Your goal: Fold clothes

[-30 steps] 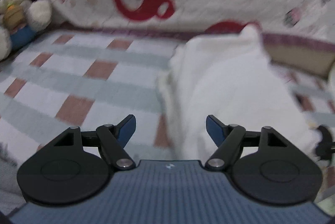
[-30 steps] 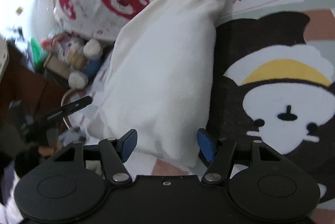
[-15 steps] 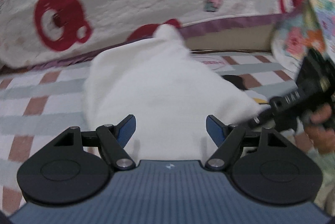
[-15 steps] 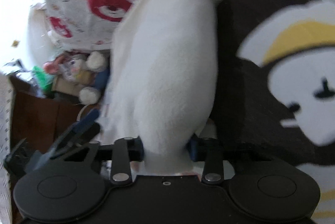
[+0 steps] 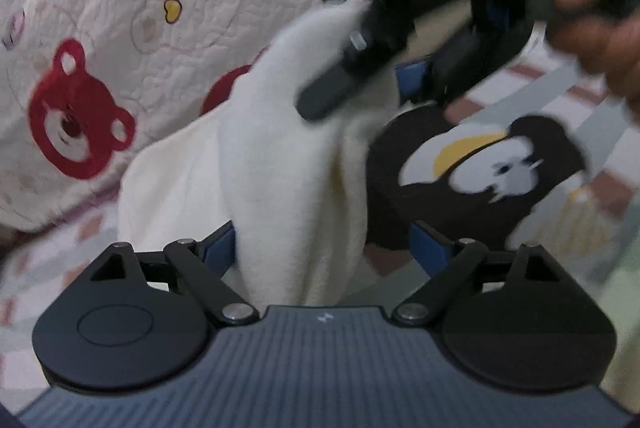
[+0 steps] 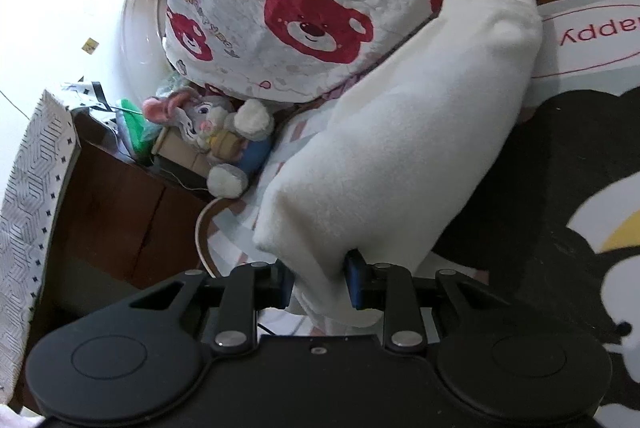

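Note:
A cream fleece garment (image 5: 288, 164) lies bunched on the bed, with one end raised. My left gripper (image 5: 324, 248) is low in front of it, its jaws opening. A hanging fold sits between them and brushes the left pad (image 5: 220, 248), while the right pad stands clear. In the right wrist view my right gripper (image 6: 320, 282) is closing on the garment's (image 6: 400, 156) near edge, both blue pads pressing the cloth. From the left wrist view, the right gripper (image 5: 372, 88) shows blurred above the garment, held by a hand (image 5: 592, 12).
A quilt with red bears (image 5: 120, 48) is heaped behind the garment. The sheet (image 6: 560, 188) carries a large black cartoon print. A plush rabbit (image 6: 224, 136) sits at the bed's edge beside a brown wooden cabinet (image 6: 120, 212).
My right gripper closed on the garment's edge and lifted it. My left gripper swung right and rolled, and a fold of the garment now hangs between its jaws.

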The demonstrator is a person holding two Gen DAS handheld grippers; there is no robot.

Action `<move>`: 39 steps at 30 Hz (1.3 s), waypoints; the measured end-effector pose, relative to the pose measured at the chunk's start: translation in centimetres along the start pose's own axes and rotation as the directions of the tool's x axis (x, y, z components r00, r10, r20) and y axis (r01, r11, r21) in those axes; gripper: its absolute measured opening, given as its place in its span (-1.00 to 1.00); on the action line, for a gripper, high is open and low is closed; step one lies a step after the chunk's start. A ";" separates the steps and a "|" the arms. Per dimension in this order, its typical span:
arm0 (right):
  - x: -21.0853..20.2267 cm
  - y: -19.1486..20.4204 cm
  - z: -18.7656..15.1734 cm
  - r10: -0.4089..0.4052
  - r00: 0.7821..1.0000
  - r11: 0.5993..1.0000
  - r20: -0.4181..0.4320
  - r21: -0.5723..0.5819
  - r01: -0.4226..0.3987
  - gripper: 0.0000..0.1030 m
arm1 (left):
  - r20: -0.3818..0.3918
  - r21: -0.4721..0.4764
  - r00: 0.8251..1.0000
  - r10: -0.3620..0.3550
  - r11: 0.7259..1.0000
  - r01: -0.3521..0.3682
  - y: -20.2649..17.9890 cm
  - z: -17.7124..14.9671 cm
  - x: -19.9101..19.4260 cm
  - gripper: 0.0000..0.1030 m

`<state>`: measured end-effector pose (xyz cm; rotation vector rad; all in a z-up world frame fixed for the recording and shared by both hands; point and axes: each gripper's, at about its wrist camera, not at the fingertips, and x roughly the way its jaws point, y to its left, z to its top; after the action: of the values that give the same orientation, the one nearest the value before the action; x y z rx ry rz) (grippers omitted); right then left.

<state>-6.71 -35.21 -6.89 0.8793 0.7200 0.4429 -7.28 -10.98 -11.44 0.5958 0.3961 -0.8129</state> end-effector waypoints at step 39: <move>5.3 -6.4 10.1 0.025 0.981 0.967 0.194 0.243 -0.073 -0.28 | 0.133 -0.407 0.991 -0.024 0.910 0.077 10.3 -0.4 -2.8 -0.31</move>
<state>4.64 -41.06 -9.82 1.1617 0.5857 0.3103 -1.17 -3.63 -6.78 0.1395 0.4530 -0.7821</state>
